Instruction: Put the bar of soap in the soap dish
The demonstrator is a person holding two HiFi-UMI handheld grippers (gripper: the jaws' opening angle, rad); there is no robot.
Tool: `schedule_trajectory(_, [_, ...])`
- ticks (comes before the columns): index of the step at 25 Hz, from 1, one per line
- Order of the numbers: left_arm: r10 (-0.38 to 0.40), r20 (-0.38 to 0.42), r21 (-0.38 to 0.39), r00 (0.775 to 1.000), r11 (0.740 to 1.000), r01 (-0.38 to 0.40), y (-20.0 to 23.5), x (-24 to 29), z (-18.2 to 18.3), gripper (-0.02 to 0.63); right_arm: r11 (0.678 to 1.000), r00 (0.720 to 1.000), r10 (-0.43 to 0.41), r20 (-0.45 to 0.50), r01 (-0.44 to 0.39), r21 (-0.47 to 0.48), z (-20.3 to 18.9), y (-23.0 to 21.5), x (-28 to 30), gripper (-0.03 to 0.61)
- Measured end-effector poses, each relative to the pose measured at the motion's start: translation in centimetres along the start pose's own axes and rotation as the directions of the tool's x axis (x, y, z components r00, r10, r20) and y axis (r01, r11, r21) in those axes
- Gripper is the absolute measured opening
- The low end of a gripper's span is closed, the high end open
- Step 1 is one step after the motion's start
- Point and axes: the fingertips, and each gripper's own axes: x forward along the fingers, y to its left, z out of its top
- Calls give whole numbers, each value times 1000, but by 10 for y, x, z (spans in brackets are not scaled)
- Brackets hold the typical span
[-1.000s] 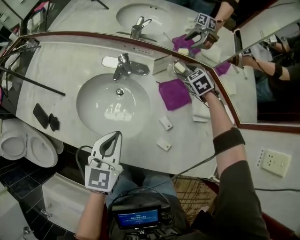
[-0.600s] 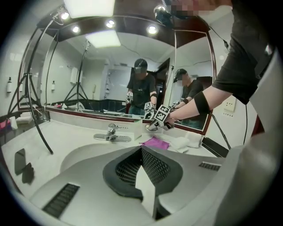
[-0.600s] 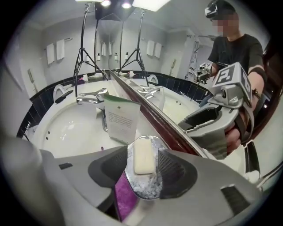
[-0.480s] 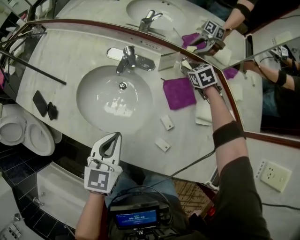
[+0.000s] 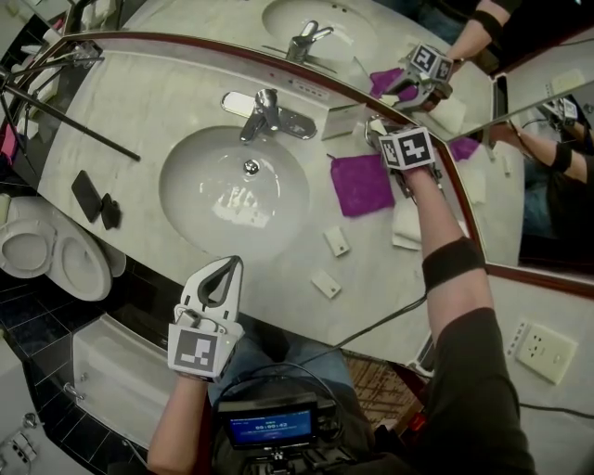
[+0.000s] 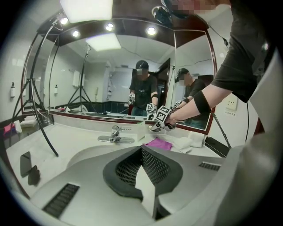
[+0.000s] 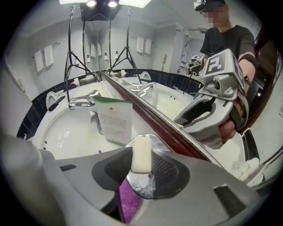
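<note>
Right gripper [image 7: 142, 150] is down at the back of the counter [image 5: 121, 121], right against the foot of the mirror [image 5: 390, 28], and its jaws have just been closing. Between them is the bar of soap [image 7: 141, 155], pale and standing on its narrow edge. The dark mesh pads [image 7: 162, 170] meet its two long sides, so that's a grip on the soap. Directly under it sits the shiny metal soap dish [image 7: 143, 187], and the soap's lower end is at the dish's bowl; whether it rests there or hangs just clear, I can't tell. The purple cloth [image 5: 360, 184] lies just beside the dish on the near side, and a folded paper card [image 7: 115, 120] stands just beyond it, toward the tap [image 5: 264, 113].

Left gripper [image 5: 225, 267] hovers at the front edge of the counter, near the sink [image 5: 232, 190] and well apart from the soap, jaws pressed together with nothing between them.
</note>
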Motion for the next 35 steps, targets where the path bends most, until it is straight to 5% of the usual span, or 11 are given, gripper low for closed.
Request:
schedule_trajectory(10, [-20,14,13,1000,1000,20,-2,-10,8,0,984,998,-48,31,42,174,-11,-6,-36,147])
schedule_trajectory(15, [-42,20,128,999,991,39,3,-17,10,0,972,994,-84,76,66,224,-16,-8,-78,146])
schedule_trajectory(20, [-97,36,140,995,986,91,-3,-17,29,0,937,984,-146,104,104,333,-41,-19,-127,146])
schedule_trajectory(27, [-211,44,148,976,968,202,-26,-14,61,0,816,966,-249,61,176,550,-119,-25,-187,146])
schedule_trajectory(35, [-368,8,236,930,904,356,-50,2,74,0,658,953,-294,-71,256,709,-233,23,-219,144])
